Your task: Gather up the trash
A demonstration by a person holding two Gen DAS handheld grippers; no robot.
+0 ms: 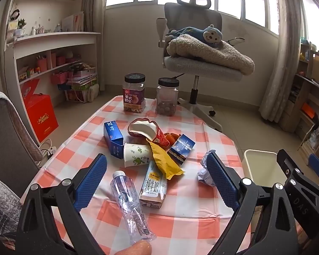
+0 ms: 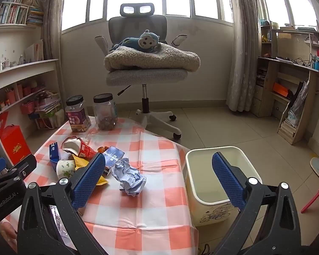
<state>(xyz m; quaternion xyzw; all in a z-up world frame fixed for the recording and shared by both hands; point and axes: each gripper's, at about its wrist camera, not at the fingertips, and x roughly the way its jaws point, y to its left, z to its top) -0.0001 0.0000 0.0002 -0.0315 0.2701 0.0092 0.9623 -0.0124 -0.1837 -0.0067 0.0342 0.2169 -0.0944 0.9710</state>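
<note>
left gripper (image 1: 157,176) spread wide, empty; below it clear crushed bottle (image 1: 129,206), milk carton (image 1: 153,188); right gripper (image 2: 158,177) likewise released.

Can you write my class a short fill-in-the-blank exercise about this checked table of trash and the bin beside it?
1. The crumpled ball of white paper lies on the ____-and-white checked tablecloth.
2. The cream plastic waste bin stands on the ____ beside the table.
3. The clear plastic water bottle lies on its ____.
4. Both the left gripper and the right gripper are ____.

Missing words: orange; floor; side; open
</note>
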